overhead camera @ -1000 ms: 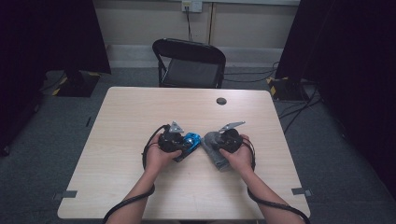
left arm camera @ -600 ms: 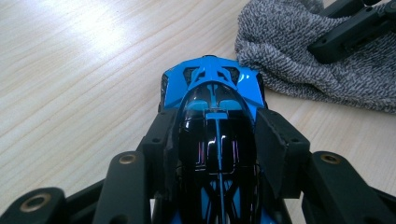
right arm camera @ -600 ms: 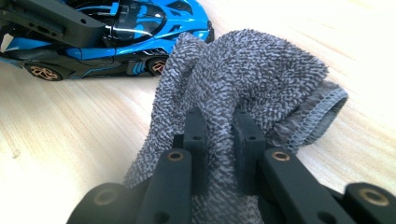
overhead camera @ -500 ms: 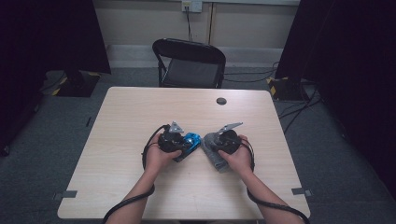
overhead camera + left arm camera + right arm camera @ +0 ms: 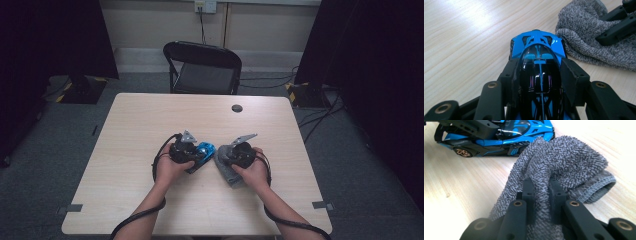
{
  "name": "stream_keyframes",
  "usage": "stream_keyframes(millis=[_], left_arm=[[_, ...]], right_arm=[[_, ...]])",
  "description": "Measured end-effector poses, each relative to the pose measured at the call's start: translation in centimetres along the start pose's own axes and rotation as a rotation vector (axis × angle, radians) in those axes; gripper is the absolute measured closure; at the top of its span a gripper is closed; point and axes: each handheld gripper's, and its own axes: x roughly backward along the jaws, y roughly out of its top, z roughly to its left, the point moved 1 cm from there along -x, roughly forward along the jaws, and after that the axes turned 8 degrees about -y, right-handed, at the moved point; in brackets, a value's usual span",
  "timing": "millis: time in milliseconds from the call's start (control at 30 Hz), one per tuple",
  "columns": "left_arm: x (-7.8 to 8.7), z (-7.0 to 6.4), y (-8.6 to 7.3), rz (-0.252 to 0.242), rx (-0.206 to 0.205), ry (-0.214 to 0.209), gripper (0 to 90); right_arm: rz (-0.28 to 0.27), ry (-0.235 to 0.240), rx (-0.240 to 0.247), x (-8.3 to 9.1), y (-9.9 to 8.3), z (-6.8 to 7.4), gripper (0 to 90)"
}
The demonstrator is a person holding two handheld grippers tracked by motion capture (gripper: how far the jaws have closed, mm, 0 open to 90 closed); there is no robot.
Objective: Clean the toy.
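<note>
A blue and black toy sports car [image 5: 537, 47] rests on the wooden table [image 5: 150, 120], and my left gripper [image 5: 539, 75] is shut on its sides near the cabin. In the high view the car [image 5: 204, 150] lies at the table's middle under my left gripper [image 5: 186, 150]. A grey knitted cloth [image 5: 564, 162] lies bunched just right of the car, touching its nose. My right gripper [image 5: 541, 192] is shut on a fold of that cloth [image 5: 227, 167], which the right gripper [image 5: 235, 154] holds against the table.
A small dark round disc [image 5: 237, 108] lies on the table near its far edge. A black folding chair [image 5: 202, 67] stands beyond the table. Cables trail from both grippers over the table's near edge.
</note>
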Motion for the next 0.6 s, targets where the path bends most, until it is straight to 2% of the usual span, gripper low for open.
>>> stream_keyframes(millis=[600], left_arm=[[0.0,0.0,0.0,0.000,-0.001,0.001,51.2]], right_arm=[[0.002,0.067,0.035,-0.1,0.0,2.1,78.0]])
